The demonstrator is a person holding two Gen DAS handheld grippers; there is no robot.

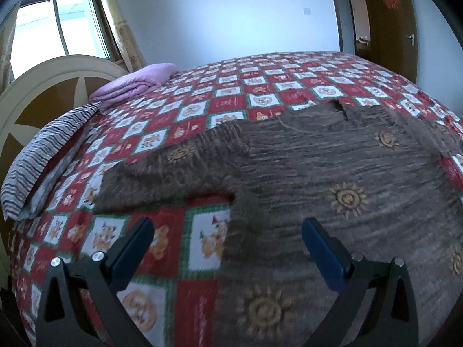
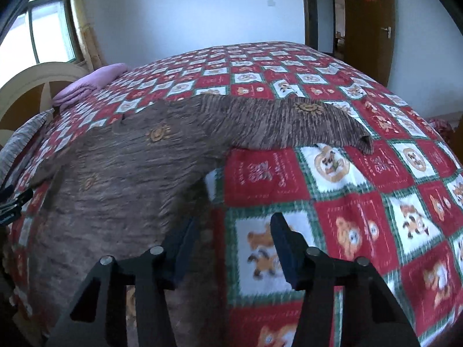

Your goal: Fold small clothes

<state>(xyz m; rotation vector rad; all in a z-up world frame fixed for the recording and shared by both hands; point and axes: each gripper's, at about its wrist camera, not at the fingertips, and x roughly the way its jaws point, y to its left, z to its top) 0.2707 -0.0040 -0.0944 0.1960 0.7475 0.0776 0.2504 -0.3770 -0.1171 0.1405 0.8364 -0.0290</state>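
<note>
A brown long-sleeved top (image 1: 332,167) with yellow sun motifs lies spread flat on the bed. In the left wrist view its left sleeve (image 1: 173,167) stretches out to the left. My left gripper (image 1: 227,224) hovers open and wide over the top's left side edge, one finger above the bedspread and one above the brown cloth. The right wrist view shows the same top (image 2: 124,167) with its right sleeve (image 2: 289,121) reaching right. My right gripper (image 2: 234,222) is open at the top's right side edge, and only bedspread shows between its fingers.
The bed carries a red and white checked bedspread (image 1: 202,107) with bear pictures. A folded purple blanket (image 1: 136,84) and a striped pillow (image 1: 43,156) lie by the headboard (image 1: 43,86) at the left. A brown door (image 1: 390,29) stands at the back right.
</note>
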